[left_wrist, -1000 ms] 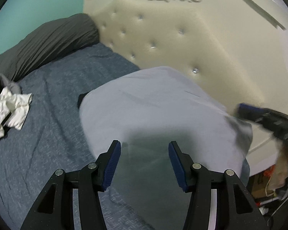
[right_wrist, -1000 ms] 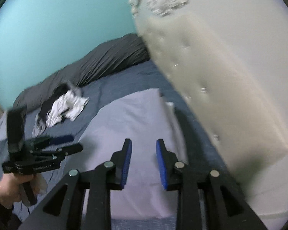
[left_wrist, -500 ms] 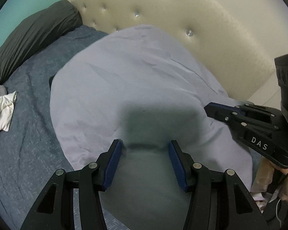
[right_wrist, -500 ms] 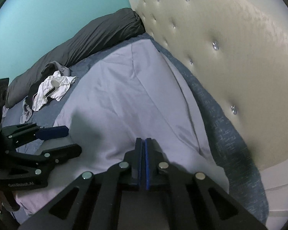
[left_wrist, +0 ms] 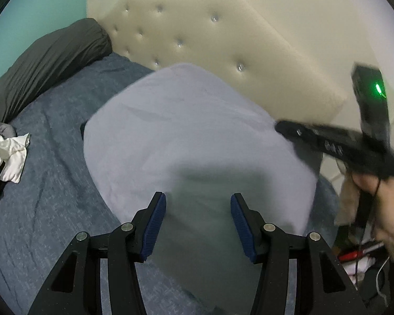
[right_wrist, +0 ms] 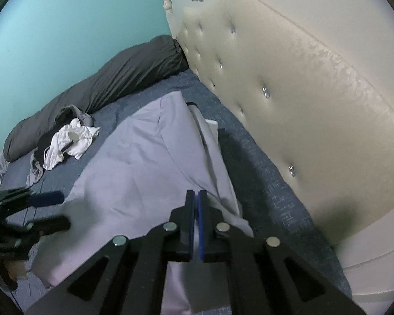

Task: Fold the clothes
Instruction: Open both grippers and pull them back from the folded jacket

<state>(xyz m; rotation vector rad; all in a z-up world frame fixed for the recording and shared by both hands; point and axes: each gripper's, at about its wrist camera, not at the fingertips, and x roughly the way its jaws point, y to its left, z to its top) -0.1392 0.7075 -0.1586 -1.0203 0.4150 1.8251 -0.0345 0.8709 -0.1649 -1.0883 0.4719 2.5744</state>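
Note:
A lavender garment (left_wrist: 197, 131) lies spread on the blue bedcover (left_wrist: 47, 197), close to the headboard. My left gripper (left_wrist: 198, 204) hovers open over the garment's near part, with cloth below its blue pads and nothing pinched. The right wrist view shows it at the left edge, as left gripper (right_wrist: 55, 211). My right gripper (right_wrist: 195, 202) is shut at the garment's right edge (right_wrist: 223, 204), where creases in the cloth run in to its tips. In the left wrist view the right gripper (left_wrist: 279, 127) touches that same edge, with a hand (left_wrist: 380, 197) holding it.
A cream tufted headboard (right_wrist: 289, 92) rises just right of the garment. A long dark grey pillow (left_wrist: 44, 60) lies along the teal wall (right_wrist: 65, 26). A pile of white and dark clothes (right_wrist: 68, 141) sits on the bedcover. Clutter and cables (left_wrist: 359, 257) lie on the floor past the bed's edge.
My right gripper's jaws have gone from open to shut at the garment's right edge. Both grippers have sunk toward the bed. The left gripper's opening is unchanged.

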